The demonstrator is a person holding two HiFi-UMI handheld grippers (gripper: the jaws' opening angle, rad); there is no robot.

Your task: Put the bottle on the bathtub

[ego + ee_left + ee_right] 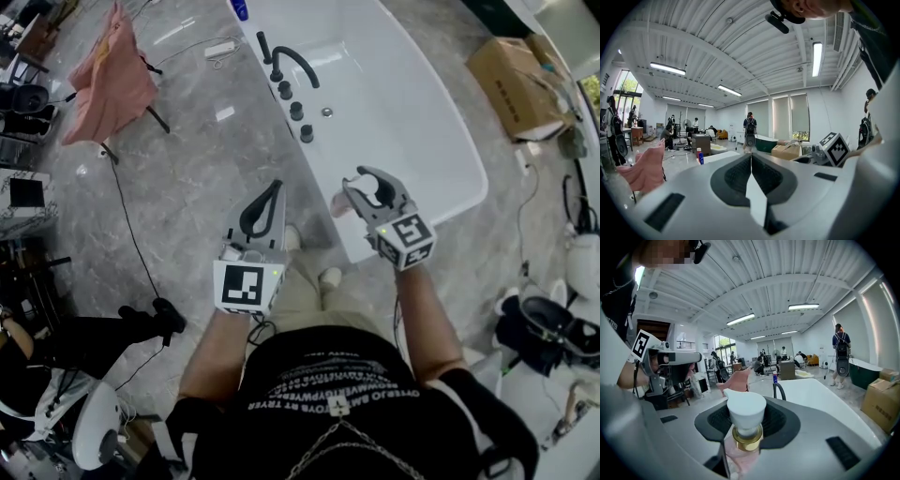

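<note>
Beside the bathtub [412, 122], right claw [359, 181] nearly level, clamped on pink bottle [746, 414]; left claw [273, 187] level, jaws together

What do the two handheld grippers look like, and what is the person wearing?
The left gripper and right gripper match: light grey bodies, curved jaws lined with black ribbed pads, and a white marker cube with black square codes at the rear, each showing a small green light. The person wears a black top with white lettering.

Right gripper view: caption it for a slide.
Right gripper grips a pink pump bottle, white bathtub and black faucet ahead.
</note>
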